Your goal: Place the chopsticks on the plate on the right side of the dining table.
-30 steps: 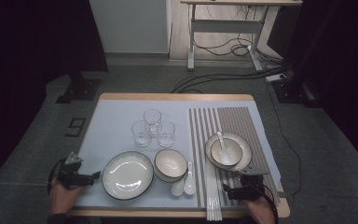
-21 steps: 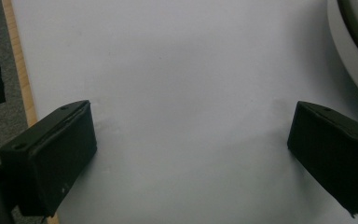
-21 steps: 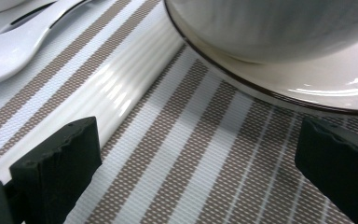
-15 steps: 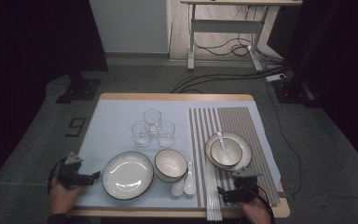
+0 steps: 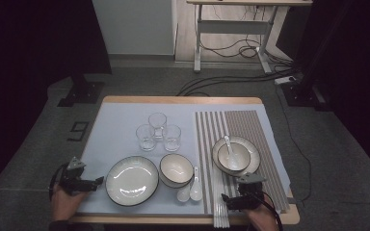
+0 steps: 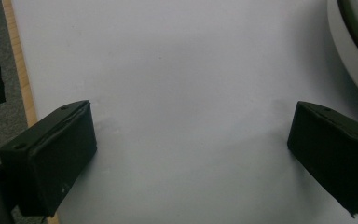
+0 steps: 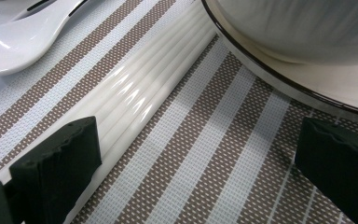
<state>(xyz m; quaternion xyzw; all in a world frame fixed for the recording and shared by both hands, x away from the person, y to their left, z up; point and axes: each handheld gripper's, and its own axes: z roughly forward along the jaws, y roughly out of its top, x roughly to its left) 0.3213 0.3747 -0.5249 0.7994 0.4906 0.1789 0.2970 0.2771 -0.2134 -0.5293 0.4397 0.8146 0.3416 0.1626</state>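
Two hand-held grippers sit low at the near edge of a wooden table covered by a pale blue mat. At the left corner, the left gripper hovers with jaws spread wide and holding nothing, just beside a large white dark-rimmed plate; in the left gripper view that plate is cut off at the top right corner. Bare mat lies between the jaws, the table's edge close by on the left. The right gripper, jaws likewise parted and empty, is over a brown-and-white striped woven placemat, next to a bundle of white chopsticks whose ends overhang the near edge. In the right gripper view the chopsticks pass by one jaw; a white shallow bowl on a plate is cropped at the top. White ceramic spoons lie near a deep white bowl. Three clear glasses stand mid-table, open mat around them.
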